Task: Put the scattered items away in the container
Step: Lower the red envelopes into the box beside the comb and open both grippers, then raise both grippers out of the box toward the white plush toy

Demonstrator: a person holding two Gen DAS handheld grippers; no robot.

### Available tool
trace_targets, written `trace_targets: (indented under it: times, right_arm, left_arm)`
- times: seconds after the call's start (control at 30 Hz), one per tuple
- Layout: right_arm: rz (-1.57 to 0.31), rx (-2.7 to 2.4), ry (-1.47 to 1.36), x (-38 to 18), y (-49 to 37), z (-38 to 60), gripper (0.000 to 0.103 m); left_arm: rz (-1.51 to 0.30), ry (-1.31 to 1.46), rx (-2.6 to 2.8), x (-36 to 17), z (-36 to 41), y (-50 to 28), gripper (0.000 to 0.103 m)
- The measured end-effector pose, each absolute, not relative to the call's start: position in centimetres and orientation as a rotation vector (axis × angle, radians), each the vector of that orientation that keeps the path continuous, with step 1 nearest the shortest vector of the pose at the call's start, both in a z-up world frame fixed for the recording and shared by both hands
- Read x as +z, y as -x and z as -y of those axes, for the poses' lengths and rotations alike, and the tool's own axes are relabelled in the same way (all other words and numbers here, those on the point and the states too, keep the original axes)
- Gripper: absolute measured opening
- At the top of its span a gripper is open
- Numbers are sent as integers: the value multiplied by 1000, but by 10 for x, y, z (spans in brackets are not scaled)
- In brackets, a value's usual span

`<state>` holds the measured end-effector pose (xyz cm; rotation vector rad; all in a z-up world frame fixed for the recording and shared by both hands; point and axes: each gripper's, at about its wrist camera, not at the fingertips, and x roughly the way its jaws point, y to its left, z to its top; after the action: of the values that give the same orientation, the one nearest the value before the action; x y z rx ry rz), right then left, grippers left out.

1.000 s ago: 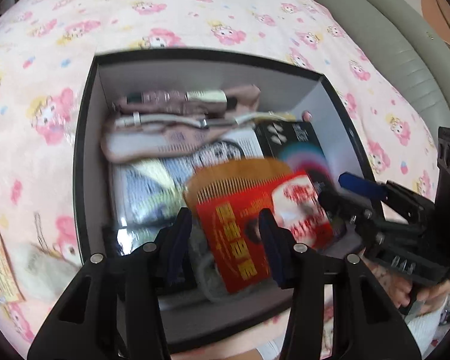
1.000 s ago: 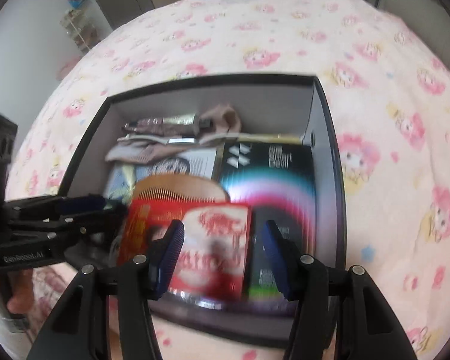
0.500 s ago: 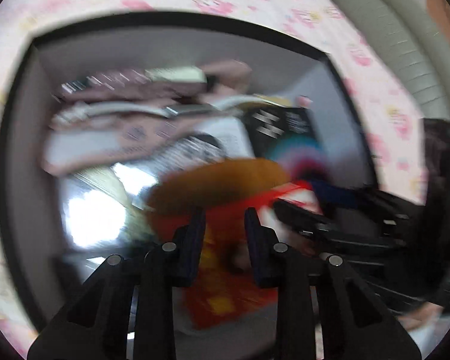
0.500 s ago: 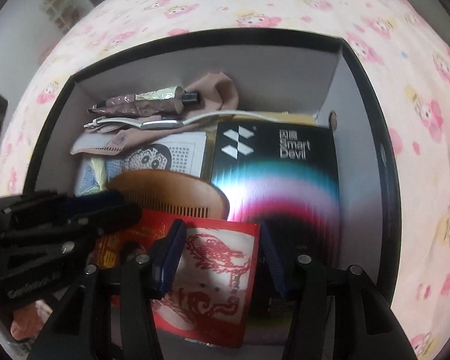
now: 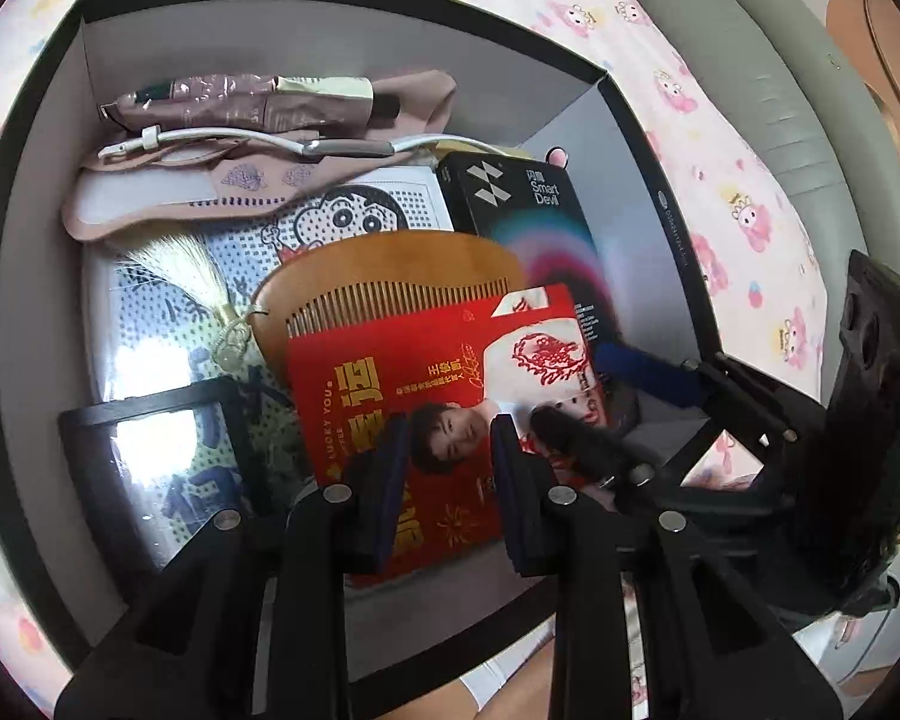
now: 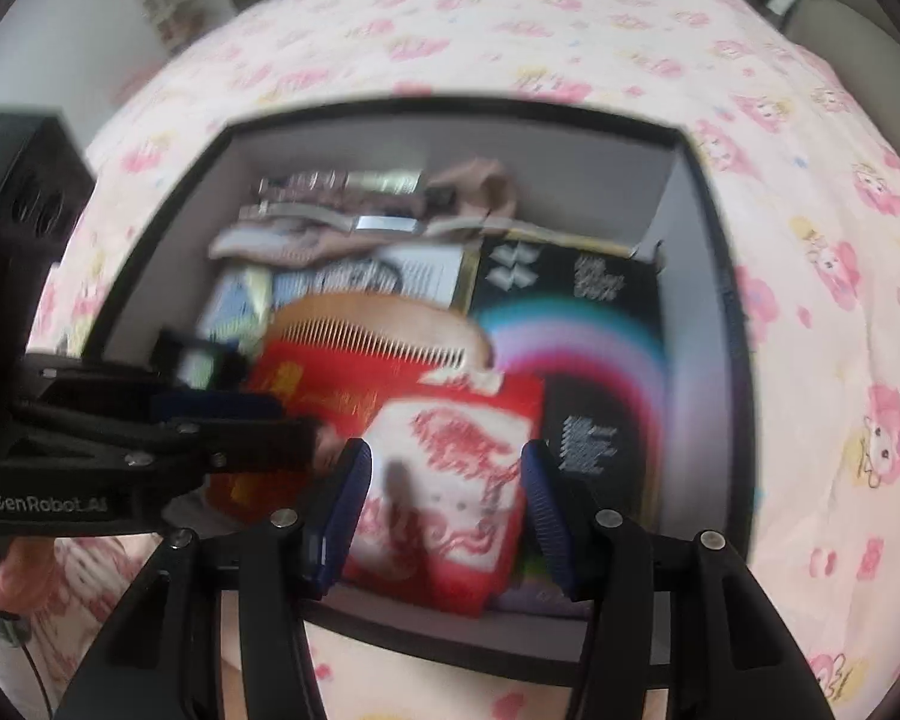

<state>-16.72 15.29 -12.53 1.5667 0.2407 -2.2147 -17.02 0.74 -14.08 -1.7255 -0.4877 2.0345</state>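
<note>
Red packet (image 5: 444, 396) lies flat inside the black box (image 5: 36, 540), overlapping the wooden comb (image 5: 384, 276). My left gripper (image 5: 447, 456) hovers over it, jaws narrowly parted, gripping nothing. My right gripper (image 6: 444, 504) stands apart, empty.
</note>
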Motion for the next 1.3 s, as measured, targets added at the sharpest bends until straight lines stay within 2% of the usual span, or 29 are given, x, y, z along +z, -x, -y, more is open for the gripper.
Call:
trace_targets:
  times: [0.2,0.33,0.5,0.63,0.8,1.03,1.3]
  right_arm:
    - [-199,-2182,-1663,-132,171,-161,49]
    - [-135,-2165,-1702,-136,173,-167,49]
    - [-120,-2217,-1699,-131,169,-174,49]
    - [-155,-2314,-1657,-123,165,-177,49]
    - [-213,-2402,-1579,-111,155,-174,49]
    - [-68,-2508,-1469,-107,148,-174,49]
    - [-77,-2522,-1284,-86,118,-155,49]
  left_arm:
    - [451,1714,2033,-140,-14,165,29]
    - [412,1692,2053,-138,-21,163,37]
    - [381,1662,2097,-133,-24,159,41]
    - [376,1616,2167,-131,-26,151,43]
    - [470,1566,2230,-129,-18,138,45]
    - [439,1467,2391,-107,-15,116,45]
    - [373,1420,2519,-80,5,80,48]
